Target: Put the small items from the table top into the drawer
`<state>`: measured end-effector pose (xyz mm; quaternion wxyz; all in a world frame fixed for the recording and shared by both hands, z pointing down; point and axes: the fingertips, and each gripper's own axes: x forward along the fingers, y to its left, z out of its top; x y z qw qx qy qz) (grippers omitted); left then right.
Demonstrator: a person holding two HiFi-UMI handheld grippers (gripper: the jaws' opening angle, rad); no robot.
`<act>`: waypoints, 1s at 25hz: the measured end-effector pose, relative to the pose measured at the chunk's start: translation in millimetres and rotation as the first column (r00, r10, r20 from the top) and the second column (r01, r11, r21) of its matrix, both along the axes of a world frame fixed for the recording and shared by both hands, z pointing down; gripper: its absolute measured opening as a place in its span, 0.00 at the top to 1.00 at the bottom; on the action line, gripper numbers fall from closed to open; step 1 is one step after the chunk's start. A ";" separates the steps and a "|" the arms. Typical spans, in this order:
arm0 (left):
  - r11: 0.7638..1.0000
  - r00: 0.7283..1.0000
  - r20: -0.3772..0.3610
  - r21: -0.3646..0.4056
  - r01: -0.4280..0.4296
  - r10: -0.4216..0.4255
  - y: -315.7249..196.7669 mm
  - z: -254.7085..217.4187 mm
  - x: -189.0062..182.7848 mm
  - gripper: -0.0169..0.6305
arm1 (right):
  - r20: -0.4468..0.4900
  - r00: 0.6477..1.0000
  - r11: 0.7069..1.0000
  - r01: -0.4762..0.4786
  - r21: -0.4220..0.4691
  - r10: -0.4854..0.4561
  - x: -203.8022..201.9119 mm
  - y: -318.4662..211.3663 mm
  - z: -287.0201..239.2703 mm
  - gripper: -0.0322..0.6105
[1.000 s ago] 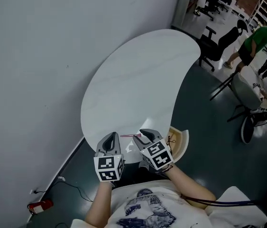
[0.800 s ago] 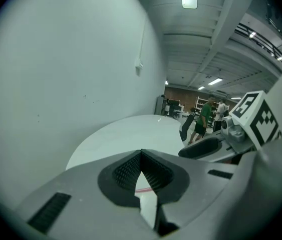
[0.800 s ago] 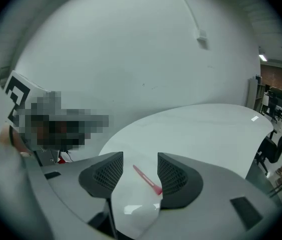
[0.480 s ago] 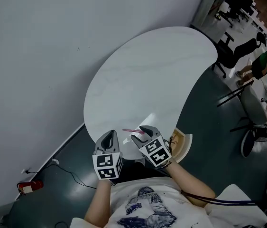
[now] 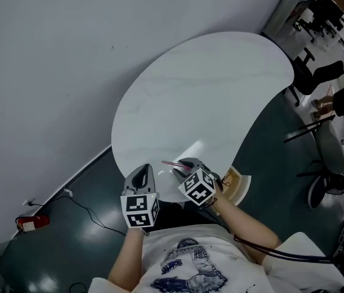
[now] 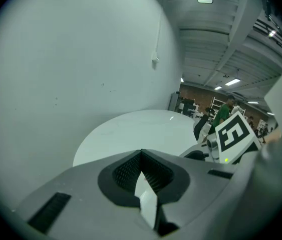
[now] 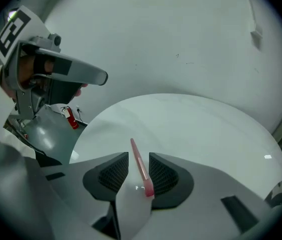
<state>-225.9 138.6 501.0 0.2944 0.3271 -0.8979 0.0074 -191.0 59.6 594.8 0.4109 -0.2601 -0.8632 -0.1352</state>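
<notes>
Pink stick (image 7: pixel 141 168) at lower centre, between the parted jaws of right gripper (image 7: pixel 138 157), which have just been closing; left gripper (image 6: pixel 141 153) jaws pressed together

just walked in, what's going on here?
A person is at the near edge of the white table with a gripper in each hand. The right gripper has a thin pink stick between its fingers. Its jaws have just been closing, but a gap shows beside the stick, so it does not look clamped yet. The left gripper is shut and empty, next to the right one. A wooden drawer stands open at the table edge on the person's right.
</notes>
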 end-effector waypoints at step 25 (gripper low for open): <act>1.000 1.000 0.000 -0.006 0.009 -0.009 1.9 2.5 -17.6 0.94 | -0.101 0.993 0.996 0.064 0.061 -0.058 -2.0 -0.1 36.0 0.83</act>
